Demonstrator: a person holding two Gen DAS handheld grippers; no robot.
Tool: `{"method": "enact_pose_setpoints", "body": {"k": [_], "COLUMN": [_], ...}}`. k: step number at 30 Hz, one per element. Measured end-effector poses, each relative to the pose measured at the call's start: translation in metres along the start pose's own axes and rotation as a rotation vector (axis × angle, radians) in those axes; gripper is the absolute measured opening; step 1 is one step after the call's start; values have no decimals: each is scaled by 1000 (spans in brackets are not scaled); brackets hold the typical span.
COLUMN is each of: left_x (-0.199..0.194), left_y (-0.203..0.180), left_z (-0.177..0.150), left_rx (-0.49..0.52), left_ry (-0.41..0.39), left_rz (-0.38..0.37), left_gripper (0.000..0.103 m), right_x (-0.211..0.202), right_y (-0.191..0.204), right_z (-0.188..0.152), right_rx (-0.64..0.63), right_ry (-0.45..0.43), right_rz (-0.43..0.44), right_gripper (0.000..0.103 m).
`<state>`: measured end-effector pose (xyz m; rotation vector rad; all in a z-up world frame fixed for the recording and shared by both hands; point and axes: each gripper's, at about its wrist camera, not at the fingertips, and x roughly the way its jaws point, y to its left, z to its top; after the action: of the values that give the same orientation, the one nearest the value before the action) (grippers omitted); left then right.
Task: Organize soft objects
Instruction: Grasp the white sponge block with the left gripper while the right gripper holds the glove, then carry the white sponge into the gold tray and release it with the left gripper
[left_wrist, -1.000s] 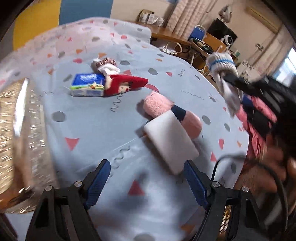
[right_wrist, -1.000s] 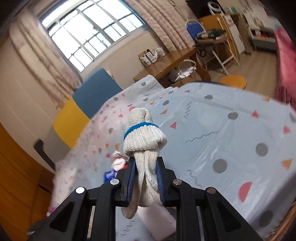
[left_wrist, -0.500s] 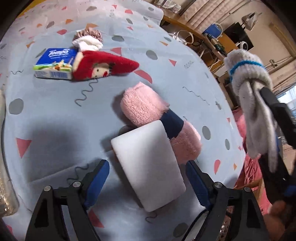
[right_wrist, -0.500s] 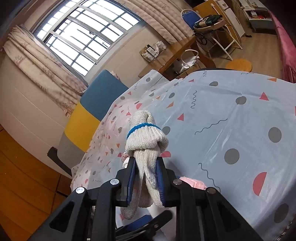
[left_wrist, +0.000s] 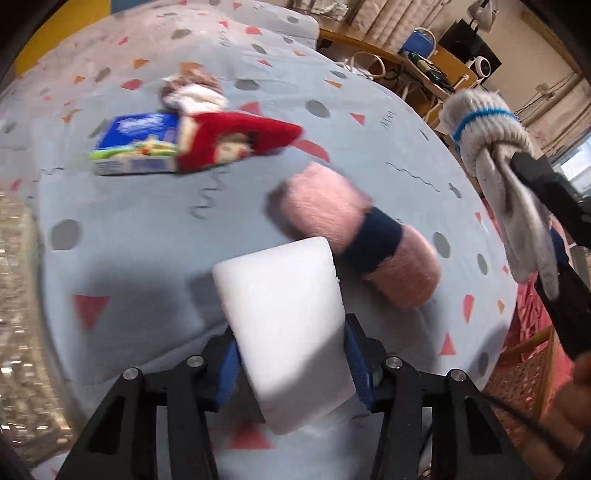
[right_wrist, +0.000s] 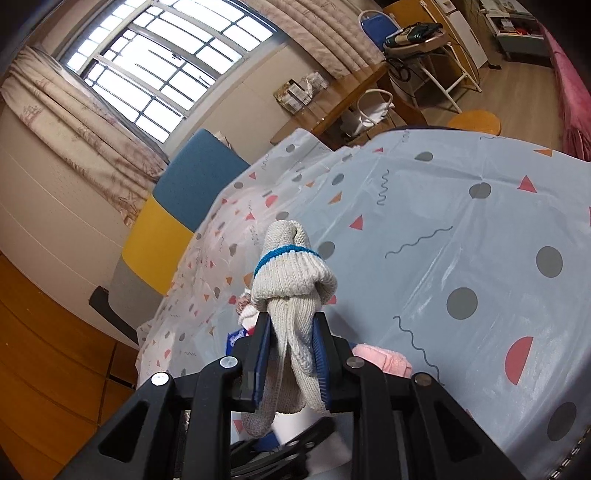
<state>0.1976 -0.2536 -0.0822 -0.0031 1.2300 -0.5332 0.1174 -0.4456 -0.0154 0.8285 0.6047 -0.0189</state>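
Observation:
A white foam block lies on the patterned blue tablecloth, between the blue pads of my left gripper. The jaws are closing and the pads touch the block's two sides. Just behind the block lies a pink fluffy roll with a navy band, also seen in the right wrist view. Farther back rest a red plush doll and a blue tissue pack. My right gripper is shut on a rolled grey-white knit glove with a blue stripe, held above the table at the right.
A shiny, blurred thing fills the left edge of the left wrist view. The table's edge curves down the right, with pink fabric below it. A blue and yellow padded panel and a wooden desk stand beyond the table.
My left gripper came down and forward over the white block, and its jaws narrowed from wide apart onto the block's sides. The right gripper stayed shut on the glove and tilted slightly.

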Motion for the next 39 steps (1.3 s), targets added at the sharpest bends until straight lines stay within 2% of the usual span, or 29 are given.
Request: {"method": "enact_pose_setpoints", "body": {"k": [5, 12, 18, 23, 28, 32, 39], "left_x": [-29, -95, -149, -201, -245, -267, -294], "left_y": [19, 45, 96, 146, 195, 229, 283], "left_z": [11, 47, 62, 55, 30, -4, -84], "left_rx": [-24, -64, -128, -207, -284, -345, -465], "left_ry": [-58, -211, -320, -410, -488, -501, -535], "left_rz": [37, 61, 145, 181, 224, 231, 263], "left_gripper": [52, 52, 52, 52, 52, 52, 52], "right_x": [4, 6, 8, 9, 18, 29, 64], "right_y": [1, 1, 2, 3, 6, 12, 41], "right_z": [0, -2, -2, -3, -5, -9, -37], "right_rx": [-7, -9, -12, -15, -32, -65, -210], "right_ry": [23, 37, 48, 55, 95, 157, 343], "right_rz": [-22, -48, -61, -72, -100, -118, -141], "right_gripper": [22, 22, 22, 22, 22, 22, 22]}}
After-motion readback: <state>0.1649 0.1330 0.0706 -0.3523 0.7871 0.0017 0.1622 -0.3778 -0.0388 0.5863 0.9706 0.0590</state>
